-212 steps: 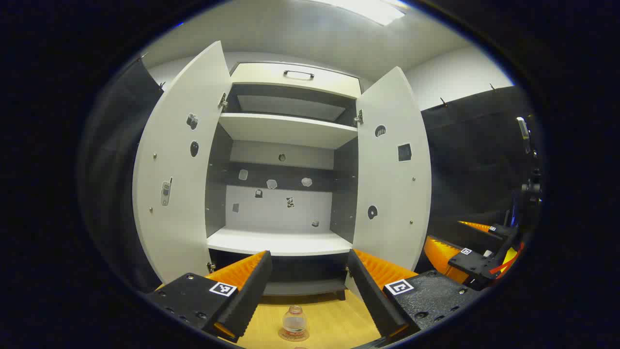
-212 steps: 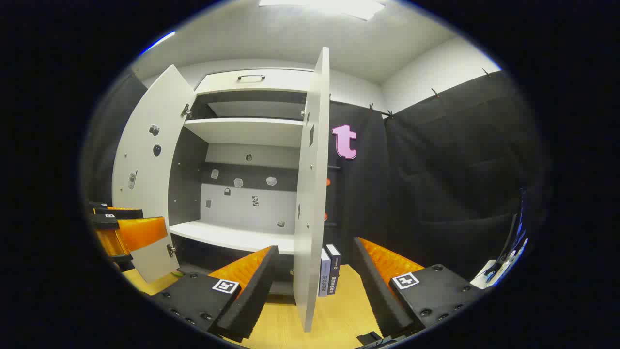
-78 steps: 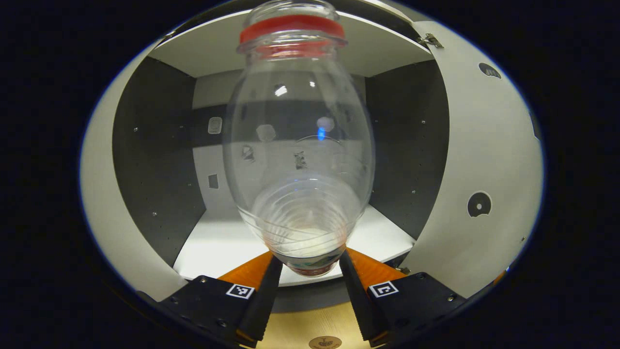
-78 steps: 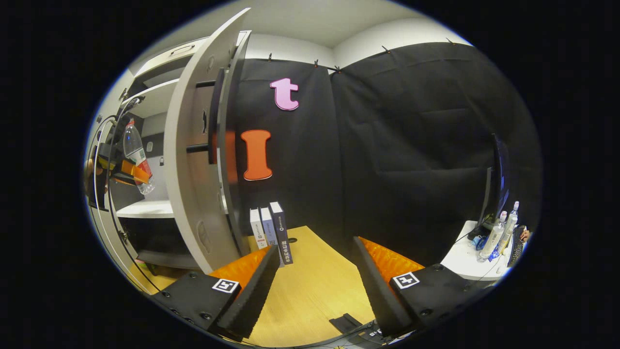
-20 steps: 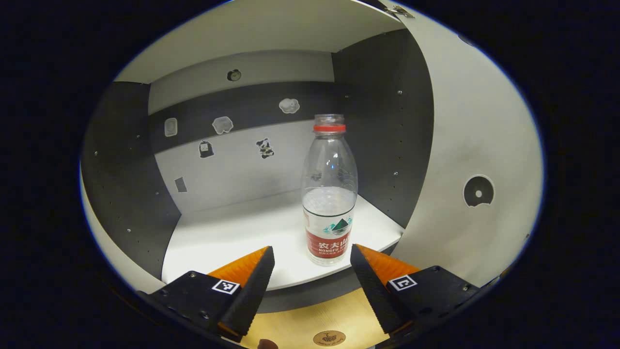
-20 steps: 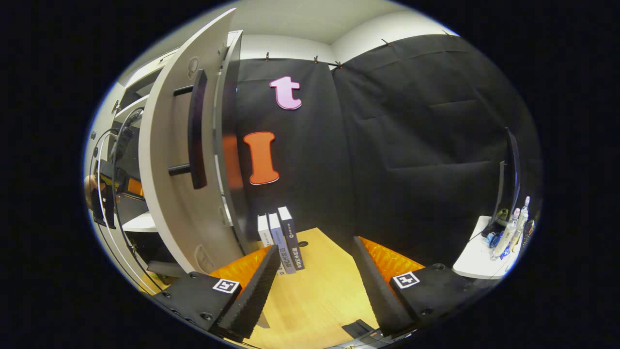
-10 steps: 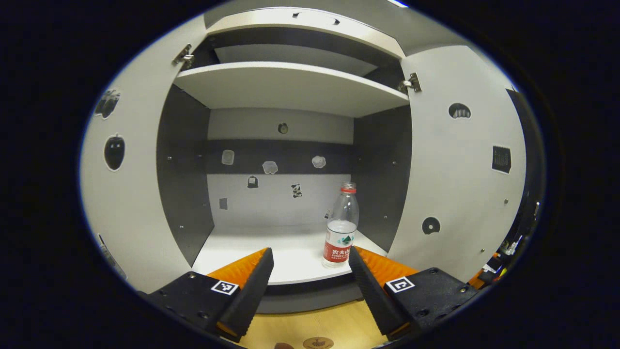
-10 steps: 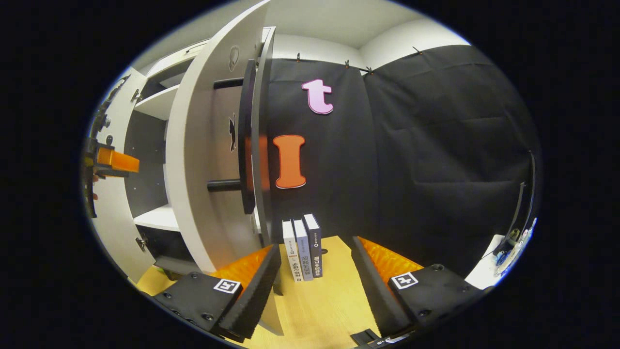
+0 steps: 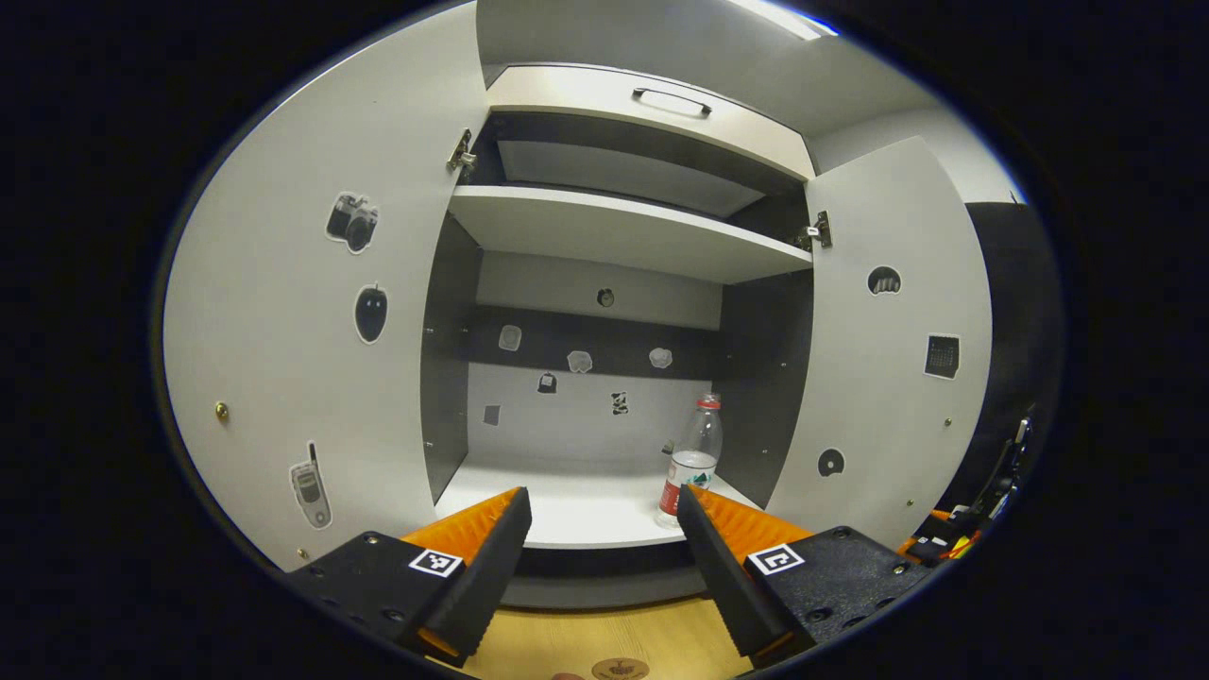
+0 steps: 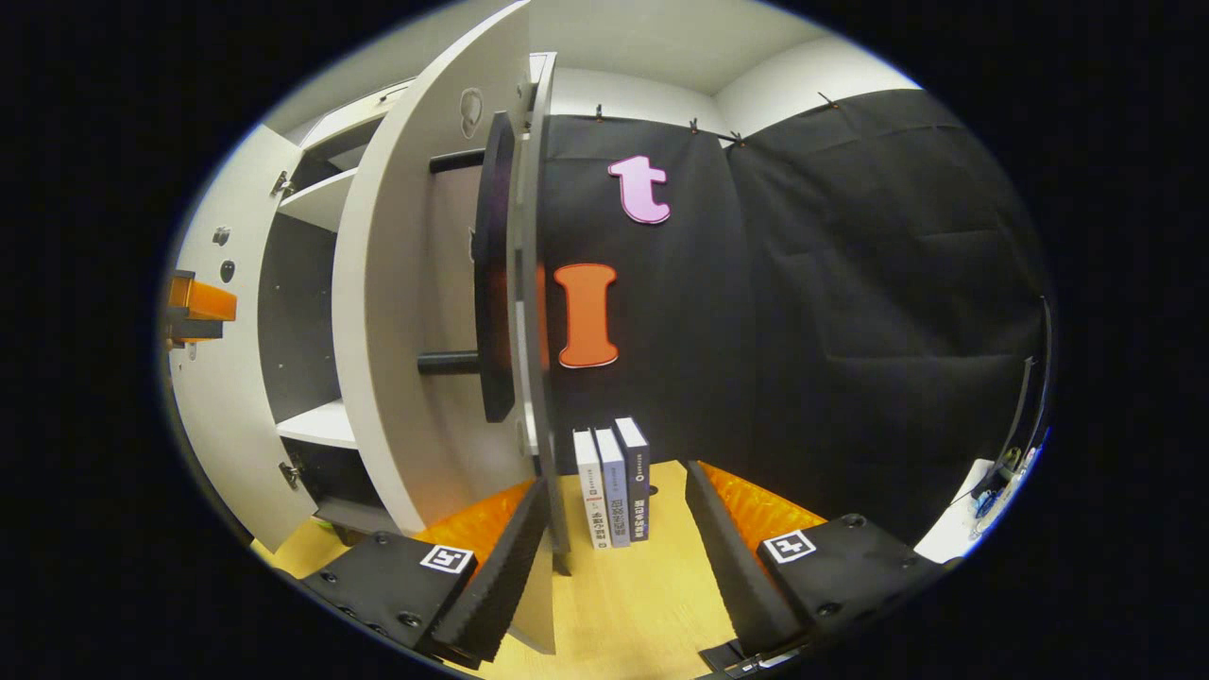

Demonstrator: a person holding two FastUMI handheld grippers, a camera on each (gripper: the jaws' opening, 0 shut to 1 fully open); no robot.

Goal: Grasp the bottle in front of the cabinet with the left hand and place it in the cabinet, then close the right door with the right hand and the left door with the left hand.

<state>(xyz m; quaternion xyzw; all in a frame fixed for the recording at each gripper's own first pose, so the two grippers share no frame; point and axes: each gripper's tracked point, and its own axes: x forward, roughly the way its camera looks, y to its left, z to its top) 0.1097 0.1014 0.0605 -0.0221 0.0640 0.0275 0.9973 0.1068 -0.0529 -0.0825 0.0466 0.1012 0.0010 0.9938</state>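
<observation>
Both grippers empty, jaws apart, before the open cabinet.

The left gripper [image 9: 603,529] has nothing between its jaws; beyond it the bottle [image 9: 690,461] stands upright on the cabinet's lower shelf [image 9: 567,505], near its right wall. The right gripper [image 10: 614,529], jaws spread, sits at the right door [image 10: 416,312] edge, three books [image 10: 614,482] beyond.

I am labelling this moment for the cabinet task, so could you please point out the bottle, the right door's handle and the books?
bottle [image 9: 689,472]: left gripper view, on its label band.
right door's handle [image 10: 493,283]: right gripper view, on the dark vertical bar.
books [image 10: 616,491]: right gripper view, on the middle spine.
</observation>
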